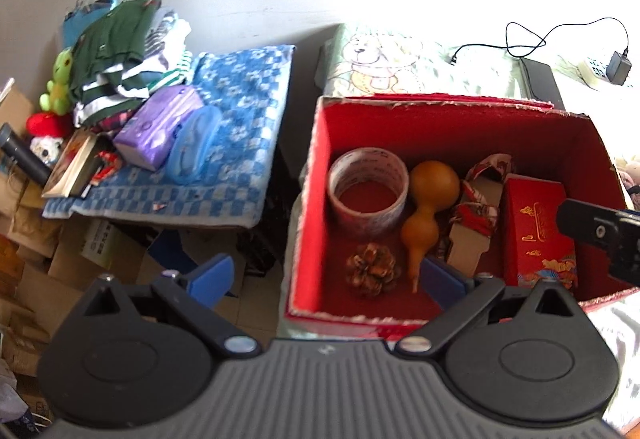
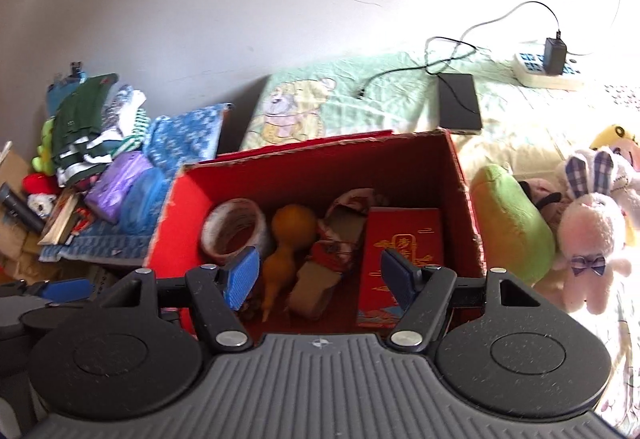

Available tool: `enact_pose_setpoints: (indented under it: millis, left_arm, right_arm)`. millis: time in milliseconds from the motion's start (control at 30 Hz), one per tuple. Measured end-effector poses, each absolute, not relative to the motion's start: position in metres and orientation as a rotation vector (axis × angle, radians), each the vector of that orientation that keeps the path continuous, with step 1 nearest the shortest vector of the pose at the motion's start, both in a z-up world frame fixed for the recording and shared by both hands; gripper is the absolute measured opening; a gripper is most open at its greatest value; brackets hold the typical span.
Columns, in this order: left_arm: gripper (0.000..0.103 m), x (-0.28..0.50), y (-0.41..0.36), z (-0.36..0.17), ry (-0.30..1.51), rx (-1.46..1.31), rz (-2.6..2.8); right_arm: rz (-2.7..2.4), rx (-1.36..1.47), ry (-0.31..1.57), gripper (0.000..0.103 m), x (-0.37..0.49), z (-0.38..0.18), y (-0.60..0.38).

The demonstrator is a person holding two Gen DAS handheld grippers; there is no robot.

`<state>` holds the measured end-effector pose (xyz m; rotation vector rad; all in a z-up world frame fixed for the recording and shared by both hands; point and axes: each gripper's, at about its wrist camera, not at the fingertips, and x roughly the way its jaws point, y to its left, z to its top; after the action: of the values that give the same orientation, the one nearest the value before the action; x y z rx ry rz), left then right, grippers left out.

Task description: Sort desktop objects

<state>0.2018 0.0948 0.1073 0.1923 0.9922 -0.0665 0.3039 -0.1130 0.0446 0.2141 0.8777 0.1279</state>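
Gold characters, unreadable, mark the red packet (image 2: 400,259) inside the red box (image 2: 320,167).

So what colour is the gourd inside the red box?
Orange-brown; the gourd shows best in the left wrist view.

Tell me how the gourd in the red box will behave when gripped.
The gourd looks smooth and rounded, so pads may slip; its narrow waist seems the safer grip. Lying on its side between the tape roll and the pine cone, it would probably roll if nudged. Likely light and hollow.
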Motion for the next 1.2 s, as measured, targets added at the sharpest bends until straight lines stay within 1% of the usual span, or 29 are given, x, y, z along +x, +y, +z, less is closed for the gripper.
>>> enact_pose_setpoints:
  millis: [333,667,933,1133,1200]
  left_arm:
    - [0.1,0.213,0.07,0.084,1.036,0.187,-0.086]
    - [0.1,0.217,0.051,0.064,1.093,0.189,-0.099]
    - [0.1,0.228,0.05,0.055,1.113,0.206,-0.066]
    - [0.1,0.239,0.049,0.046,1.127,0.223,-0.064]
    - [0.1,0.244,0.049,0.044,1.13,0.222,-0.067]
  right_arm:
    - [0.121,0.2,0.971,0.07,0.32,0.019,-0.126]
    - [0.161,0.188,1.022,0.069,0.334,0.0,-0.13]
    - [0.151,0.202,1.001,0.067,0.345,-0.004,-0.132]
    - [0.121,0.148,0.979,0.067,0.349,-0.008,-0.126]
    - [0.149,0.142,0.975,0.066,0.351,-0.008,-0.122]
